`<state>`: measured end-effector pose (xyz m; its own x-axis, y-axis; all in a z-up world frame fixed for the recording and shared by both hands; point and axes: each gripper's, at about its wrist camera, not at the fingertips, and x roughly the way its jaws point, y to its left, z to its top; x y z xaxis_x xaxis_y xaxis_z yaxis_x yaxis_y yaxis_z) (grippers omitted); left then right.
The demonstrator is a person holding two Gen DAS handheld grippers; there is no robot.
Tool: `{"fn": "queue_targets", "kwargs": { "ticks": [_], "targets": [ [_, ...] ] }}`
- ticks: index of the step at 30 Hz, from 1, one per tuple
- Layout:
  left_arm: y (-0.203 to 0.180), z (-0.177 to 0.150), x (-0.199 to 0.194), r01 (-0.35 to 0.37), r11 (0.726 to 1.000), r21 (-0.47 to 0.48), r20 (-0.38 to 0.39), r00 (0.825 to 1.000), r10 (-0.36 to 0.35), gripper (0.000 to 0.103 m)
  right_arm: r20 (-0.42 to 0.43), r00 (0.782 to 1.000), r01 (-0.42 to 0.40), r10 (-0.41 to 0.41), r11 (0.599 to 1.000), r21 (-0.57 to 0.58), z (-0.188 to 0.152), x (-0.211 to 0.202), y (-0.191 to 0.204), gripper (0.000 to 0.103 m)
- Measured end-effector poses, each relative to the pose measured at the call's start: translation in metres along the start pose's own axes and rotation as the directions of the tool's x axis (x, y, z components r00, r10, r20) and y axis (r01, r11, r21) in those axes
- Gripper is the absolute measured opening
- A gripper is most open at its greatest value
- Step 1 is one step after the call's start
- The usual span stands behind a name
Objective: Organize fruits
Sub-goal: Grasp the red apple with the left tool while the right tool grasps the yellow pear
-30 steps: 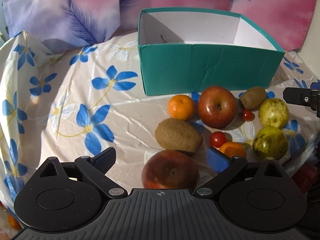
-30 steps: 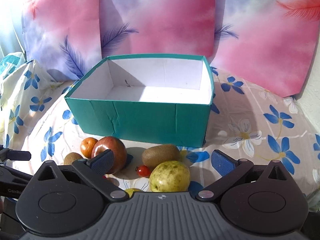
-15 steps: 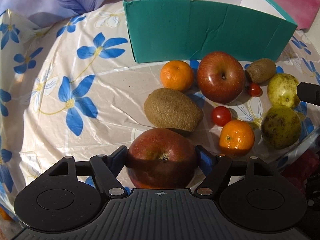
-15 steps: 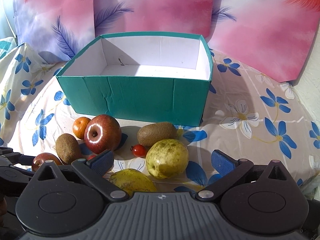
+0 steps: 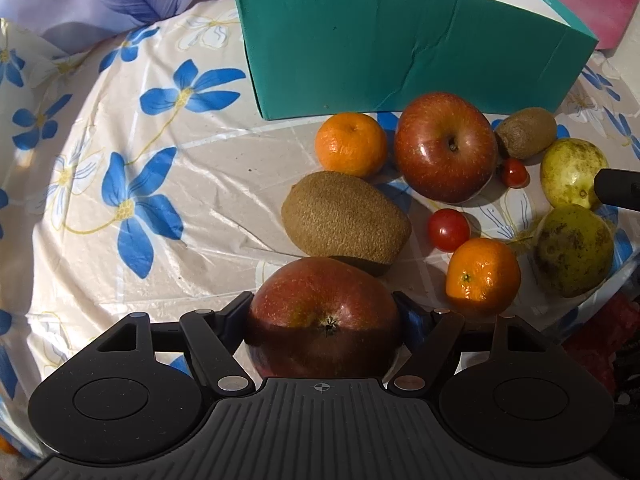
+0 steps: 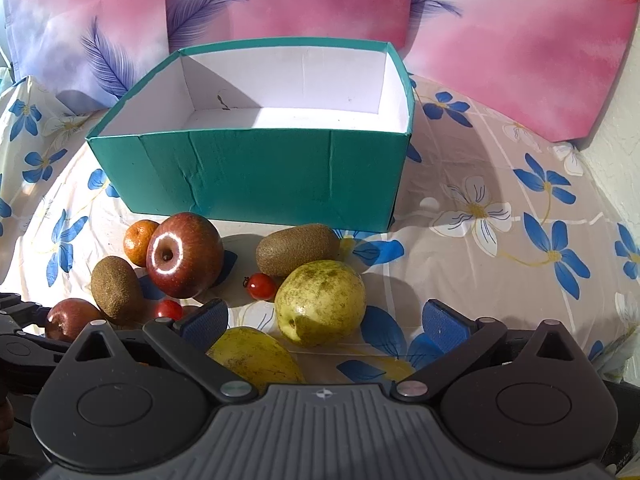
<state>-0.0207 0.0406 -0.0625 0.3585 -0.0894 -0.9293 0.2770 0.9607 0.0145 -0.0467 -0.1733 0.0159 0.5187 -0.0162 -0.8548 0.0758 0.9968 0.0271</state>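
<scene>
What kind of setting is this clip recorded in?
Probably a home table staged for recording: floral plastic tablecloth, feather-print fabric backdrop, and loose fruit beside a teal cardboard box.

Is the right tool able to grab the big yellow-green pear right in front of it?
Probably yes. The right tool is open, and the pear sits just ahead between its fingers with nothing covering it; a second pear lies close below.

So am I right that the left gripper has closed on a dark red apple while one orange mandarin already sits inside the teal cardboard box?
Not quite: the right wrist view shows the teal cardboard box with nothing inside. Both orange mandarins lie on the cloth. The left gripper has indeed closed on the dark red apple.
</scene>
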Motion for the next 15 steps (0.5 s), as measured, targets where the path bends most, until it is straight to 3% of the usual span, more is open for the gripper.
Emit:
{"fn": "queue_targets", "kwargs": {
  "ticks": [8,12,15],
  "targets": [
    [0.001,0.006,-0.01,0.0,1.0,-0.002,0.006,1.0,0.0,0.078,-0.032,0.999,-0.012,0.013,1.0,0.015,0.003,0.01,-0.004,0.103],
    [0.0,0.012,-0.019,-0.002,1.0,0.008,0.032,0.999,0.002,0.078,-0.071,0.997,-0.02,0.021,1.0,0.013,0.004,0.025,-0.004,0.09],
    [0.0,0.017,-0.022,0.003,1.0,0.006,0.037,0.999,-0.003,0.078,-0.085,0.996,-0.035,0.037,0.999,0.033,0.006,0.035,-0.006,0.085]
  ]
}}
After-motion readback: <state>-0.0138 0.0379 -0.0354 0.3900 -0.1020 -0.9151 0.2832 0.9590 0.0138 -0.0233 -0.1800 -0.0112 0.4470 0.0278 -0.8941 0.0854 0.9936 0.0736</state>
